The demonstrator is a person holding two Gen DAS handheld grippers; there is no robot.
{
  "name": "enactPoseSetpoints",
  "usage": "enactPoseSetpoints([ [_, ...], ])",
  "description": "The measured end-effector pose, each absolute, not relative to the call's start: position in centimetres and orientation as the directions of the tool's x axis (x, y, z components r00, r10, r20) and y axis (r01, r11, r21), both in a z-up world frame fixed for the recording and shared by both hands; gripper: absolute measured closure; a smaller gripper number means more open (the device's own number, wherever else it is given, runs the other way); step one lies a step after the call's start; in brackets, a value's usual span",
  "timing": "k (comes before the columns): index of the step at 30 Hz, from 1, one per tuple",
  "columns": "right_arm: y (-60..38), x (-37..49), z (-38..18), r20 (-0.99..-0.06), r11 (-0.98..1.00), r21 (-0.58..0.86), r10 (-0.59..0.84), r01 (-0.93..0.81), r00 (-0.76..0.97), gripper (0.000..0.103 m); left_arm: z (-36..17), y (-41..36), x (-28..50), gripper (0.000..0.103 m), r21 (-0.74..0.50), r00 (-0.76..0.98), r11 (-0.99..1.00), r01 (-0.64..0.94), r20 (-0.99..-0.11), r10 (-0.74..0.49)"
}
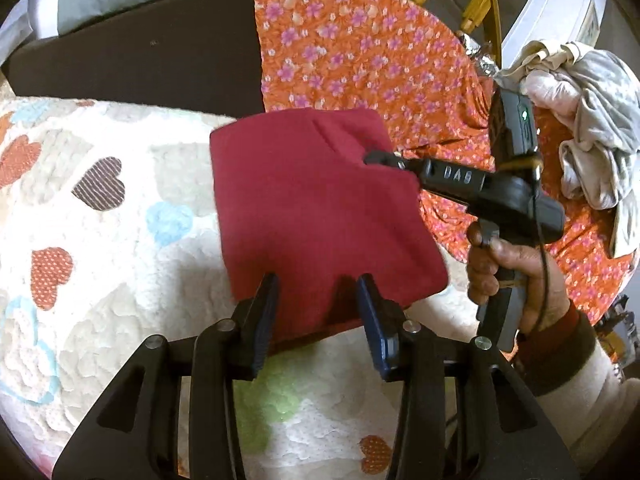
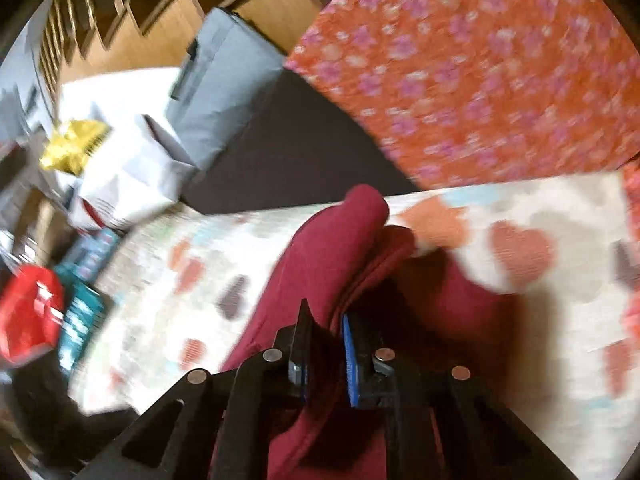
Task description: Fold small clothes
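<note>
- The dark red, soft knit small garment (image 1: 320, 208) sits in the middle of the left wrist view, already doubled into a rough square and resting on the cream quilted heart-patterned cover (image 1: 100, 240).
- The right tool (image 1: 380, 157) reaches in from the right of that view, gripped by the person's right hand (image 1: 508, 268); its jaws are pinched together on the garment's upper right edge. The right wrist view, though blurred, agrees: red fabric bunches between the two fingers near the bottom centre (image 2: 324, 344).
- The left tool (image 1: 318, 284) stands at the lower centre, jaws apart, straddling the near edge of the garment without clamping it.
- Behind, in the upper half of the frame, lies an orange cloth with pink flowers (image 1: 360, 48); a crumpled pile of pale grey and cream clothes (image 1: 592, 120) waits at the right edge.
- Judged from this, a fold is under way: the right tool appears to be carrying one edge across.
- The next move likely calls for laying that edge flush on the opposite side and letting go, with the left tool pinning the near edge so the layers do not slide.
</note>
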State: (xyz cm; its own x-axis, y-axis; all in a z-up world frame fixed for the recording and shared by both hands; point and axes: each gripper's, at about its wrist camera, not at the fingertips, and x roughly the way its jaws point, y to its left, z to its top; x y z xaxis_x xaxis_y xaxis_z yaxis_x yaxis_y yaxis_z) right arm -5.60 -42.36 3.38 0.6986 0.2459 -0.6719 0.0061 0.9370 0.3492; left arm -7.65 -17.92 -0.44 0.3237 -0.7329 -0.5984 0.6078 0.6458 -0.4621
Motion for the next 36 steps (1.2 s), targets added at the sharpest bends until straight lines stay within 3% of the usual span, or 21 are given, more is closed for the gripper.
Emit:
enactPoseSetpoints([
  [4,-44.5,-5.6,-0.1,-0.794,0.979,0.157,0.046,0.132,0.606,0.091,-2.6,-19.9,-7.6,0.063,-0.402,0.308,0.691,0.601,-0.682,-0.664],
  [6,-45.5,-5.2,-3.3,-0.844,0.972,0.152,0.035,0.177,0.535,0.090,-2.7,-20.5,-7.8,0.063,-0.382,0.305,0.696,0.609,-0.697,-0.649],
  [8,-46.1,-5.7,-3.0,-0.832,0.966,0.170,0.035,0.195,0.553,0.087,-2.0,-20.8,-8.0,0.063,-0.348,0.331,0.699,0.624,-0.693,-0.640],
  [10,-46.9,-6.3,-1.3,-0.823,0.959,0.175,0.018,0.224,0.567,0.076,-1.1,-20.9,-8.0,0.063,-0.333,0.353,0.698,0.634,-0.679,-0.644],
  [13,-47.9,-7.7,2.1,-0.766,0.952,0.195,-0.001,0.235,0.643,0.076,-0.2,-21.8,-7.3,0.063,-0.324,0.371,0.697,0.639,-0.664,-0.649],
  [16,-46.7,-7.2,4.4,-0.708,0.941,0.317,0.151,0.119,0.690,0.076,-0.6,-23.3,-6.6,0.063,-0.310,0.368,0.703,0.640,-0.680,-0.634],
  [19,-45.1,-4.9,2.6,-0.749,0.949,0.307,0.194,0.071,0.633,0.076,-2.1,-24.6,-6.1,0.063,-0.286,0.343,0.716,0.636,-0.727,-0.595],
  [22,-44.9,-2.8,-1.4,-0.829,0.972,0.203,0.108,0.115,0.549,0.076,-3.2,-25.5,-5.8,0.063,-0.269,0.335,0.720,0.640,-0.746,-0.576],
  [24,-46.2,-2.4,-2.8,-0.804,0.960,0.247,0.127,0.133,0.581,0.078,-3.2,-25.9,-6.0,0.062,-0.241,0.349,0.727,0.643,-0.752,-0.559],
  [28,-47.6,-2.6,-1.4,-0.796,0.924,0.327,0.157,0.197,0.584,0.079,-2.9,-26.2,-6.2,0.049,-0.235,0.353,0.729,0.643,-0.753,-0.555],
  [32,-45.8,-6.7,2.2,-0.784,0.956,0.269,0.147,0.116,0.603,0.078,-2.8,-26.2,-6.3,0.049,-0.235,0.363,0.736,0.635,-0.751,-0.552],
  [36,-43.7,-10.7,1.5,-0.800,0.973,0.217,0.131,0.080,0.585,0.078,-2.7,-26.4,-6.5,0.049,-0.221,0.375,0.746,0.628,-0.755,-0.539],
])
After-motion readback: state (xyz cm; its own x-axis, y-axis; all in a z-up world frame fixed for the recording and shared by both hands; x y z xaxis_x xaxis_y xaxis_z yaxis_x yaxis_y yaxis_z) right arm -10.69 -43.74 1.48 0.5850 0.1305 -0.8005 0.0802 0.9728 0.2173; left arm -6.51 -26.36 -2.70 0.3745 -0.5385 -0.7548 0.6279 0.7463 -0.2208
